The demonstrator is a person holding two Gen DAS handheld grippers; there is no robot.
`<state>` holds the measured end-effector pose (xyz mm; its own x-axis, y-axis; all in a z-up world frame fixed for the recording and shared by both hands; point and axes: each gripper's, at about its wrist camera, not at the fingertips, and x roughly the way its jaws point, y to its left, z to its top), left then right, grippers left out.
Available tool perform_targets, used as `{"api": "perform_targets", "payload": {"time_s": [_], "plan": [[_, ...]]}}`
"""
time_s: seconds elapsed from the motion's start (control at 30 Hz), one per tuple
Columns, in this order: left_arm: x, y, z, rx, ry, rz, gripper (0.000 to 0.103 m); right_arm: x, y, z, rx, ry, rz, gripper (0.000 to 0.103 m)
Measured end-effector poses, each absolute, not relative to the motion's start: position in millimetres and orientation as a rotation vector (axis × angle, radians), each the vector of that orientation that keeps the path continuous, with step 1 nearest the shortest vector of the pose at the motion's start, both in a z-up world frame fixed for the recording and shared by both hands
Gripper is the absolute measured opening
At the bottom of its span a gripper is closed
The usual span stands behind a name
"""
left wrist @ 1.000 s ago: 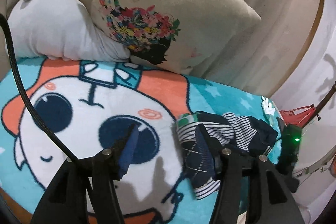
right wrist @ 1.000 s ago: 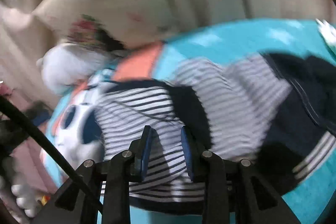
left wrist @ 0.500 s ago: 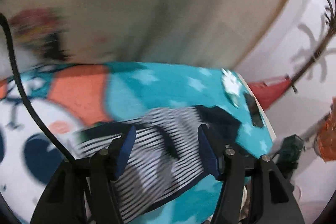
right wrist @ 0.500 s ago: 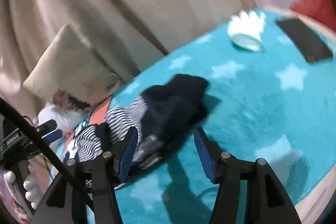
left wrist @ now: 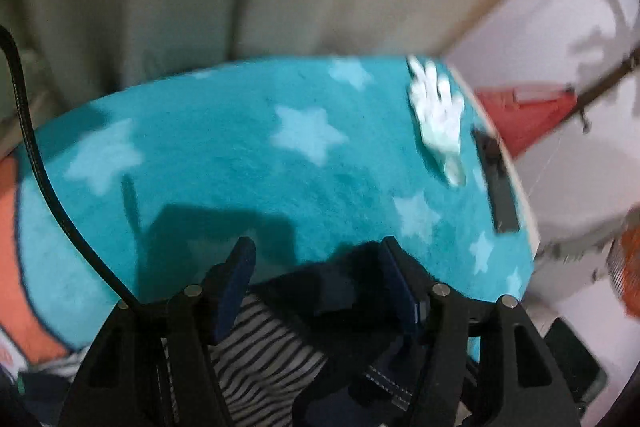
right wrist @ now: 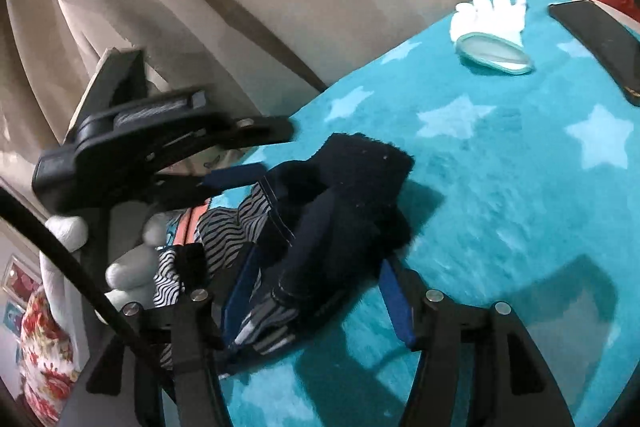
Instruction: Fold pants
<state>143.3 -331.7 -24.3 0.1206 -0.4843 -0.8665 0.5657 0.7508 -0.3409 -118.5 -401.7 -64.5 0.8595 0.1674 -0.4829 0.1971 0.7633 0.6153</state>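
Pants (right wrist: 320,227) are bunched on the blanket (right wrist: 500,187). Left gripper (left wrist: 316,279) and right gripper (right wrist: 320,291) are held spread wide, straddling the dark end, presumably for gripping.

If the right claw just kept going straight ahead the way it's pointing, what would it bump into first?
Most likely the pants: the dark bunched end lies between the open right claw's fingers, just ahead. Beyond it is only the star blanket, though depth is hard to judge.
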Motion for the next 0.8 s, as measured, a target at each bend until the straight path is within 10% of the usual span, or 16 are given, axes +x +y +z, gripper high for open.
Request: {"api": "perform_targets", "payload": {"time_s": [0.23, 0.8], "plan": [[140, -322, -17, 0.032, 1.255, -0.831, 0.017, -122, -400, -58, 0.714, 0.486, 0.031, 0.021], [80, -74, 49, -0.358, 0.949, -0.666, 0.019, -85, -208, 14, 0.169, 0.510, 0.371, 0.014]]}}
